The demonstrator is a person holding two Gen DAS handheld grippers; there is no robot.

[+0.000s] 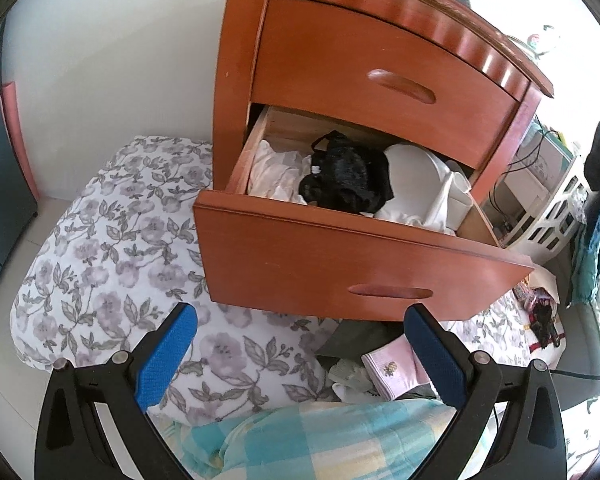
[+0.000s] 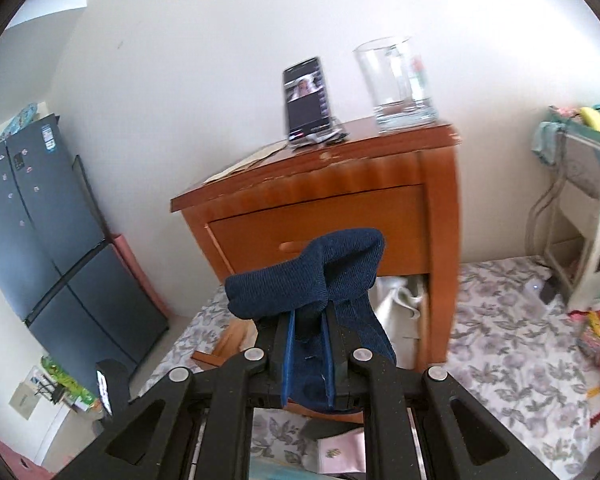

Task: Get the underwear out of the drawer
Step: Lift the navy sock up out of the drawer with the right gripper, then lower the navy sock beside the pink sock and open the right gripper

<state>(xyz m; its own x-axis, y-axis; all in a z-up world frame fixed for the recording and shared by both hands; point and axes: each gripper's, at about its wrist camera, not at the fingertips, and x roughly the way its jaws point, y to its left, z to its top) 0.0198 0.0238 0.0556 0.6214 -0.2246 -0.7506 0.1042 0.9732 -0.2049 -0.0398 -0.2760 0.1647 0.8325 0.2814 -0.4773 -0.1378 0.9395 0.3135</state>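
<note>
Left hand-held gripper (image 1: 300,344) spread wide, empty; right hand-held gripper (image 2: 309,320) clamped nearly closed.

We are in a lived-in bedroom at home: a wooden nightstand (image 1: 380,80) stands against a white wall, its lower drawer (image 1: 340,252) open on folded clothes (image 1: 280,176). A floral quilt (image 1: 112,248) spreads beside it, a phone (image 2: 306,100) and glass (image 2: 396,84) sit on top, and a fridge (image 2: 48,248) stands nearby.

Left wrist view looks steeply down into the open drawer (image 1: 340,216); right view faces the same nightstand (image 2: 340,208) more level.
</note>
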